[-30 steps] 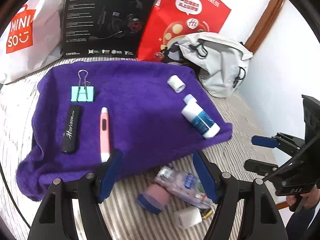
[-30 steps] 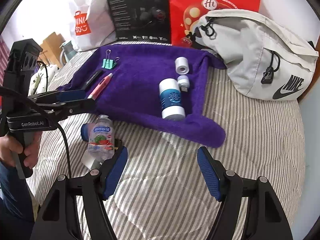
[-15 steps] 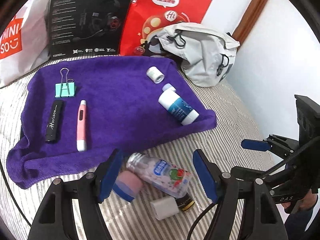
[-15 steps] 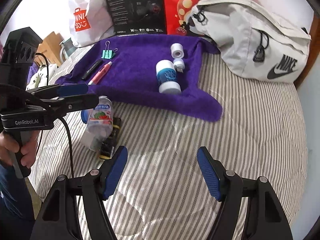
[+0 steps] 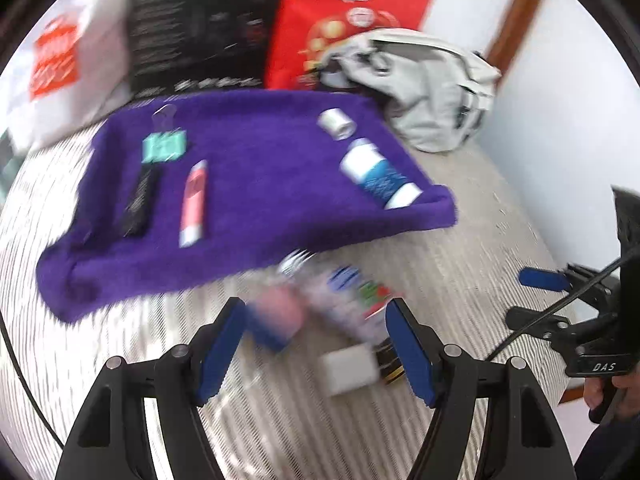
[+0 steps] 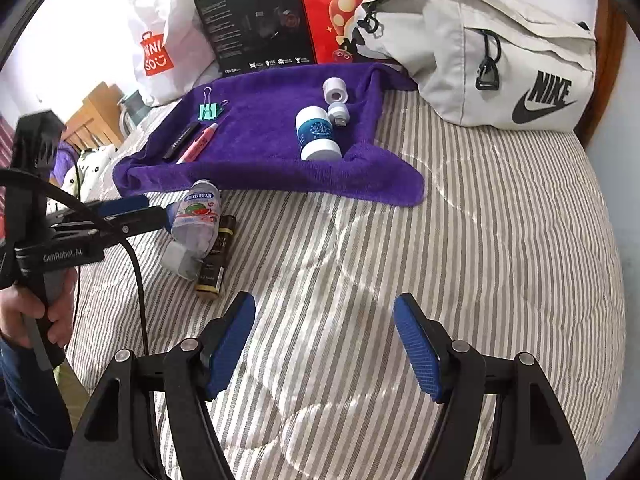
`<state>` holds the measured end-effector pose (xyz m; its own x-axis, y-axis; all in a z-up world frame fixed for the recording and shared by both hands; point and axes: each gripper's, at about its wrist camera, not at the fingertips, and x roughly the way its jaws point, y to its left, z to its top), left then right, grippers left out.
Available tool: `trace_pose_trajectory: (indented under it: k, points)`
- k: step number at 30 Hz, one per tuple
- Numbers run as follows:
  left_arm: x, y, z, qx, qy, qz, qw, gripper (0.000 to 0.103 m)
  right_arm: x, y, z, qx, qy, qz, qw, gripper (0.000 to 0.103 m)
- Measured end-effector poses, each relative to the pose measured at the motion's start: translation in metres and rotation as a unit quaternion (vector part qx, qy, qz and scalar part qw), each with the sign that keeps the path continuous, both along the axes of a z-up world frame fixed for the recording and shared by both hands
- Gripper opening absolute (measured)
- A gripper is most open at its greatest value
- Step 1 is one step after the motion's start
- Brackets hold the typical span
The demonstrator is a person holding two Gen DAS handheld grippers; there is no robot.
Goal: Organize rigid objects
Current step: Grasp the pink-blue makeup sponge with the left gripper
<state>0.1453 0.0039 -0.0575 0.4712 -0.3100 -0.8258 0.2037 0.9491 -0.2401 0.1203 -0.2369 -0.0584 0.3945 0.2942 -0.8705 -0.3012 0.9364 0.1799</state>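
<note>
Clear bottle (image 6: pixel 199 216) lengthwise, cap towelward.

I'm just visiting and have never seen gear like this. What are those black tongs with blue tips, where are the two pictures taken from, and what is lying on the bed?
There is no robot here: a person holds a two-finger gripper in each hand, and a wide-angle camera on each looks along its fingers. One picture comes from the left gripper, the other from the right gripper. Both are open and hold nothing.

On the striped bedcover lies a purple towel carrying a teal binder clip, a black stick, a pink pen-shaped item, a white-and-blue bottle, a small white plug-in piece and a white roll. Off the towel, by the left gripper, lie a clear plastic bottle and a black-and-gold tube.
</note>
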Motion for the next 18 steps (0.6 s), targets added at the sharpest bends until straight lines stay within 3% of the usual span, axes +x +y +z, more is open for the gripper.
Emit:
trace_pose_trajectory:
  k: [3,7,12,18]
  points:
    - [-0.007,0.013,-0.007,-0.001,0.01,0.019,0.9998,0.071,-0.006,-0.001,-0.002,0.009,0.001,0.0,1.0,0.072]
    - [-0.013,0.012,-0.021,0.058,0.022,0.028,0.9977,0.071,-0.015,-0.004,-0.004,0.019,0.002,0.002,1.0,0.072]
    - [-0.008,0.011,-0.027,0.054,0.024,0.033,0.9977,0.071,-0.025,-0.011,-0.006,0.03,0.008,-0.003,1.0,0.072]
    - [0.012,0.001,-0.034,0.1,0.01,0.001,0.995,0.071,-0.029,-0.018,-0.01,0.036,0.01,-0.011,0.999,0.072]
